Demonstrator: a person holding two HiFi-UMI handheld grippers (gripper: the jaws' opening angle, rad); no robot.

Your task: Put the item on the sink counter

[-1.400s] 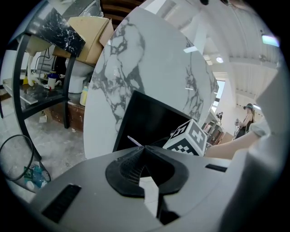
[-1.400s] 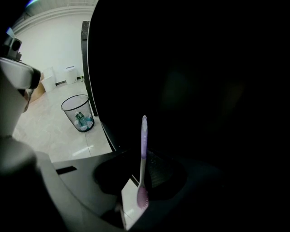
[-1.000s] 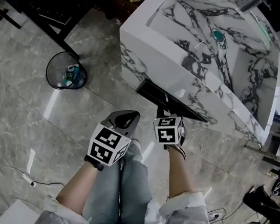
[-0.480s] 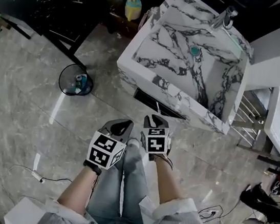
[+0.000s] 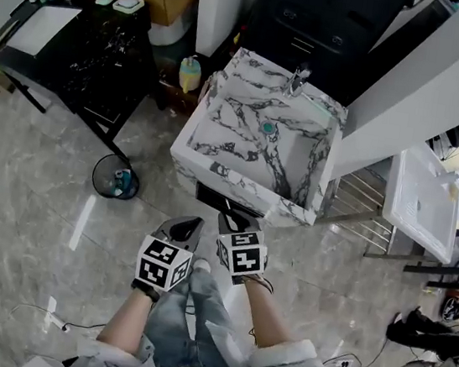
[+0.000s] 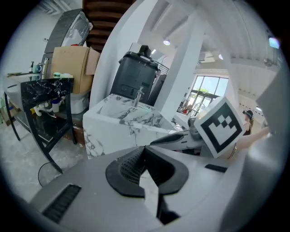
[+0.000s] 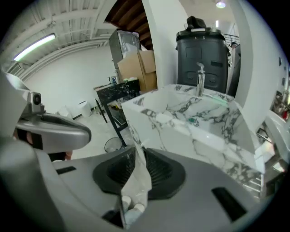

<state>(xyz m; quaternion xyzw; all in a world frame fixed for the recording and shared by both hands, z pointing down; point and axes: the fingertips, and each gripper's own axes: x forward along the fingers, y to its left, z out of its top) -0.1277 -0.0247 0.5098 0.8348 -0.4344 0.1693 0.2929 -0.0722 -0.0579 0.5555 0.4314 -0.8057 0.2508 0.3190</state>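
Holding a packet (image 7: 134, 192) in the right tool (image 7: 136, 153) and a white scrap (image 6: 150, 195) in the left tool (image 6: 143, 153), before the sink (image 5: 256, 144); best lowered flat onto its counter (image 5: 214, 170).

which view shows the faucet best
The right gripper view: the faucet stands large, side-on, at the sink's back edge. The head view shows the faucet small, from above. The left gripper view shows the faucet tiny and far off.
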